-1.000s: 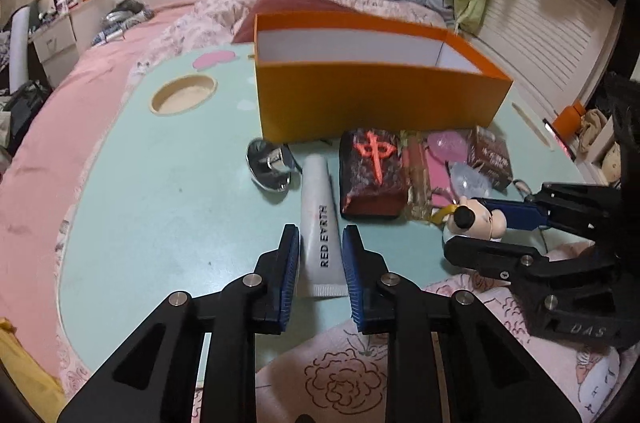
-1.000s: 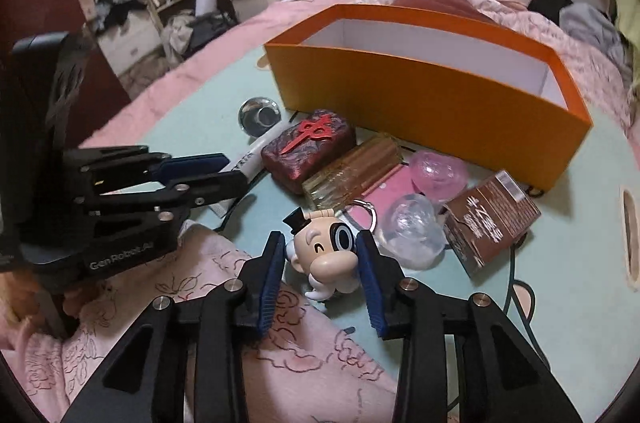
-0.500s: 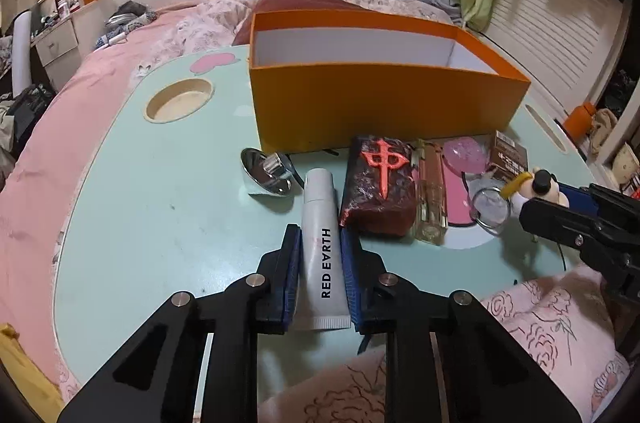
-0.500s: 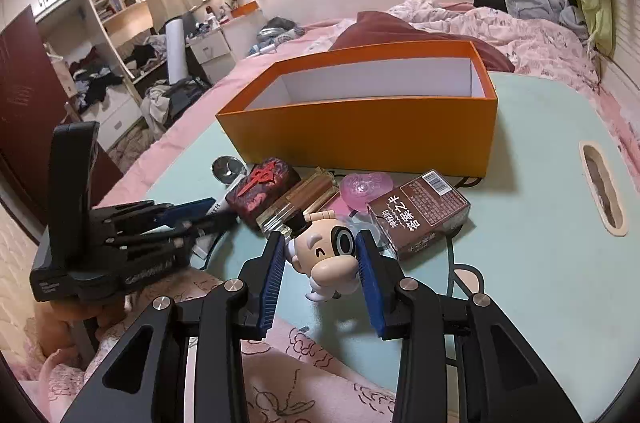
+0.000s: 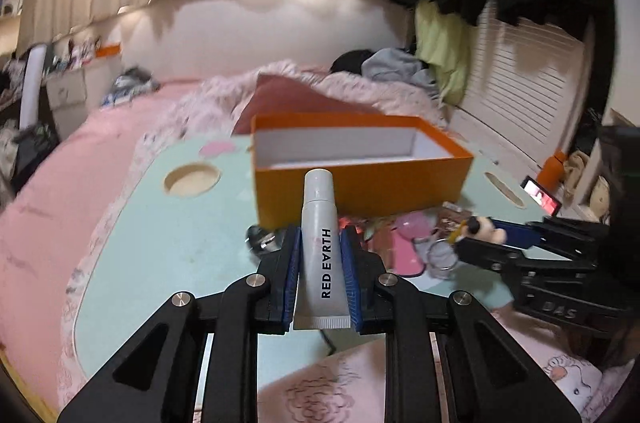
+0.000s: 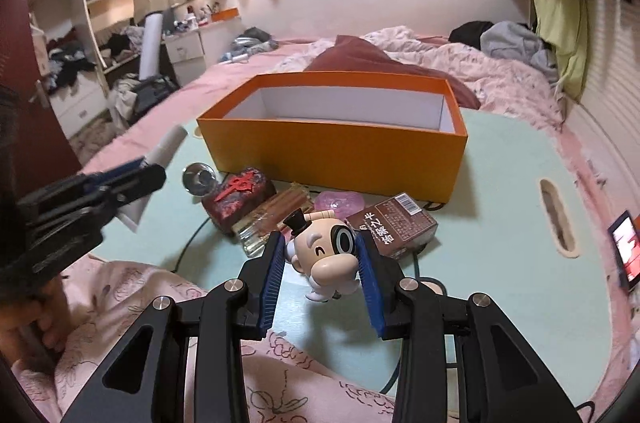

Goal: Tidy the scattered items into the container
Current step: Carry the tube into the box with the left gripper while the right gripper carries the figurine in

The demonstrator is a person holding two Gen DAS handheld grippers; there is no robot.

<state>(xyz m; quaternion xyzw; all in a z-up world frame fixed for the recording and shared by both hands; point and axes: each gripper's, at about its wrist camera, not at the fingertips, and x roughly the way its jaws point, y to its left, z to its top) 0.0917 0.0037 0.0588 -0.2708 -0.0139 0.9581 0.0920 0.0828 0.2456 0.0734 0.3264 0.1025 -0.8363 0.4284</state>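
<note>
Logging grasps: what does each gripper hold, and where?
Left gripper: white RED EARTH tube, by its lower body. Right gripper: cartoon figurine with black top hat, by its head's sides.

Both views are taken low over the table's (image 5: 160,243) near edge, facing the orange box (image 5: 360,189) and the bed behind. The left is set leftward, the right rightward. Box (image 6: 332,151) and clutter are shared.

A: Where is the room? 
B: Above the open orange cardboard box (image 6: 332,147) — its white inside shows no contents, its top is uncovered. 
A: And in the way? 
B: Its near wall, plus the clutter at its foot: dark red block (image 6: 239,194), brown carton (image 6: 392,229), amber bottle (image 6: 272,219). Bare mint-green tabletop (image 6: 516,191) lies right of the box.
</note>
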